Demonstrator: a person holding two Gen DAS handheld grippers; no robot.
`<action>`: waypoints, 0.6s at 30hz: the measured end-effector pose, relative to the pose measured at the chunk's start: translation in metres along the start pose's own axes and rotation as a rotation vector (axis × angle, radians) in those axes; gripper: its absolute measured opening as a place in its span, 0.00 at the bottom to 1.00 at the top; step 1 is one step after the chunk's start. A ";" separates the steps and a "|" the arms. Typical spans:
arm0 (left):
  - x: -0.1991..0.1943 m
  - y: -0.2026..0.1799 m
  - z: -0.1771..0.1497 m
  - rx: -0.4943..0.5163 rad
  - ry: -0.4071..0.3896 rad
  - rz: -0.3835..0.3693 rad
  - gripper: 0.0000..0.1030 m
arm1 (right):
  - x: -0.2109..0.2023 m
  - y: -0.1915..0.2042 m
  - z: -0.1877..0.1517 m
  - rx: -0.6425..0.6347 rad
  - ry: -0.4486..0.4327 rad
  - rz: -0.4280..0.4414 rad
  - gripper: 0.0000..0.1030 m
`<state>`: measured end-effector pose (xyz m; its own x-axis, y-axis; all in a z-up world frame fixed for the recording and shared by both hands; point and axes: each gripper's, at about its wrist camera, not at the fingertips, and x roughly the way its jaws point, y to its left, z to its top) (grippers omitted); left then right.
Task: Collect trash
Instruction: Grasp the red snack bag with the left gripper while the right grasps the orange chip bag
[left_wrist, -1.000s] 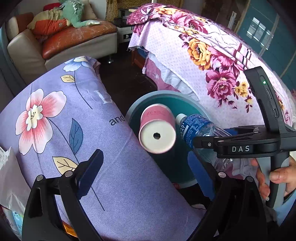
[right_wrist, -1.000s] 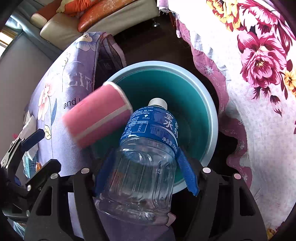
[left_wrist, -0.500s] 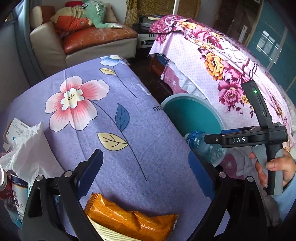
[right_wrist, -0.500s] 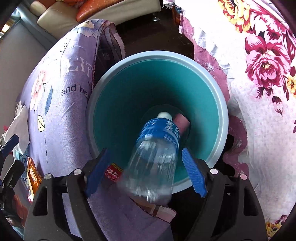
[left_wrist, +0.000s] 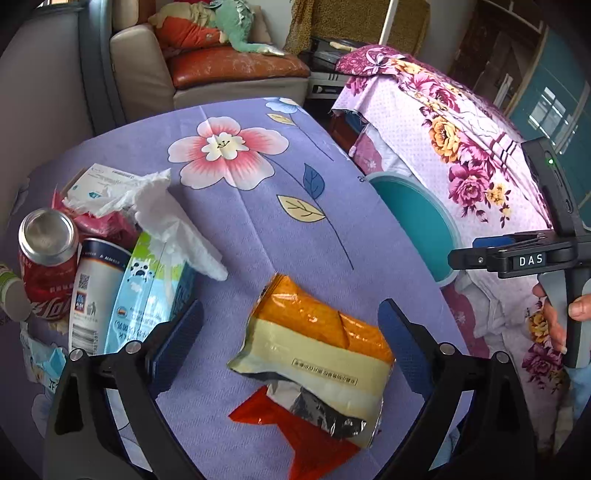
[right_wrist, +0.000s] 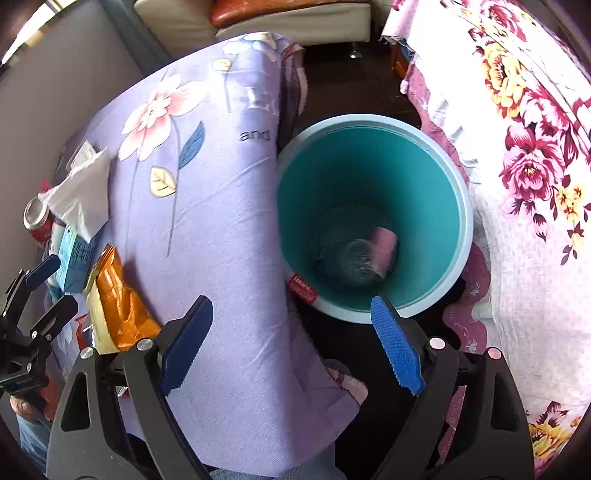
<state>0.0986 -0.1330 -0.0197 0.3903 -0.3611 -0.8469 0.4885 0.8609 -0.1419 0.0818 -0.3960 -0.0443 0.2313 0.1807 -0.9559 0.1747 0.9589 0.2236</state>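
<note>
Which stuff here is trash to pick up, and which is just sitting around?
For the job:
orange snack wrapper
red wrapper
crumpled tissue
red can
teal bin
left tool, open
right tool, open

Just lying about:
sofa
green stuffed toy
flowered purple cloth
</note>
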 end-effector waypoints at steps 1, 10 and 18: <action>-0.004 0.004 -0.006 -0.005 0.000 0.005 0.94 | -0.002 0.008 -0.003 -0.022 0.004 0.001 0.81; -0.020 0.022 -0.061 -0.024 0.045 -0.004 0.94 | -0.015 0.069 -0.032 -0.181 0.020 0.004 0.81; -0.006 0.025 -0.087 -0.001 0.089 0.033 0.94 | -0.007 0.100 -0.040 -0.234 0.042 0.008 0.81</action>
<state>0.0403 -0.0783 -0.0625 0.3353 -0.2998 -0.8931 0.4756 0.8722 -0.1143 0.0594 -0.2926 -0.0232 0.1907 0.1932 -0.9625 -0.0553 0.9810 0.1859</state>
